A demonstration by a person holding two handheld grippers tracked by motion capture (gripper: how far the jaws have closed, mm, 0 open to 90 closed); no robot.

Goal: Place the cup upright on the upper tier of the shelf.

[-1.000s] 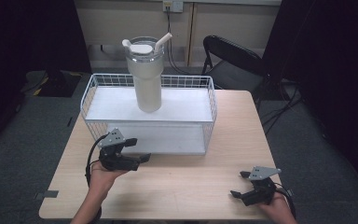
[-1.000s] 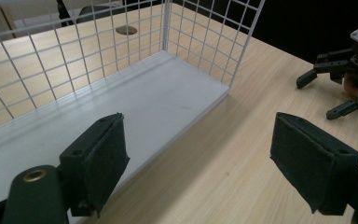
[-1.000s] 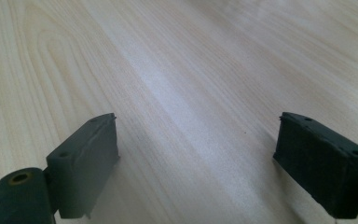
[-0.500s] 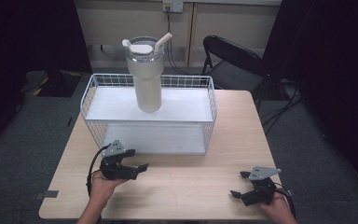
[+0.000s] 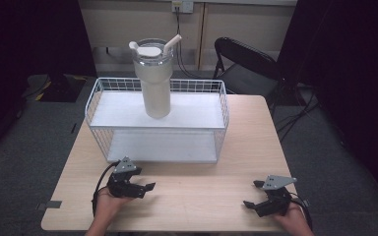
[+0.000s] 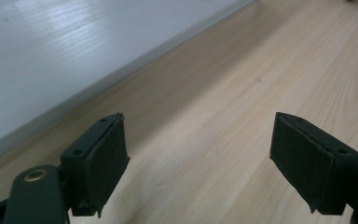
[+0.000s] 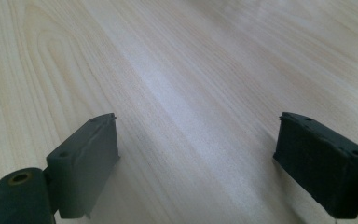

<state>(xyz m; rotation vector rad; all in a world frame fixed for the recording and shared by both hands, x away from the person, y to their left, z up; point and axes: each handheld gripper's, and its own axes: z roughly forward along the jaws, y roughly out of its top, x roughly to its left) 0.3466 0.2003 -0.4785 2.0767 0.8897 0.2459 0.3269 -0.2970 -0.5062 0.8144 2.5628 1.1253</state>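
Note:
A cream tumbler with a clear lid, handle and straw stands upright on the top shelf of a white wire rack at the back of the wooden table. My left gripper rests low over the table's front left, just in front of the rack, open and holding nothing; its pads stand wide apart above bare wood. My right gripper sits at the front right, also open and holding nothing, its pads spread over bare wood.
The rack's white bottom shelf runs along the upper left of the left gripper view. A black folding chair stands behind the table's far right corner. Dark curtains flank the scene, and grey carpet surrounds the table.
My left gripper has drawn back toward the table's front edge, away from the rack. The right gripper has stayed where it was.

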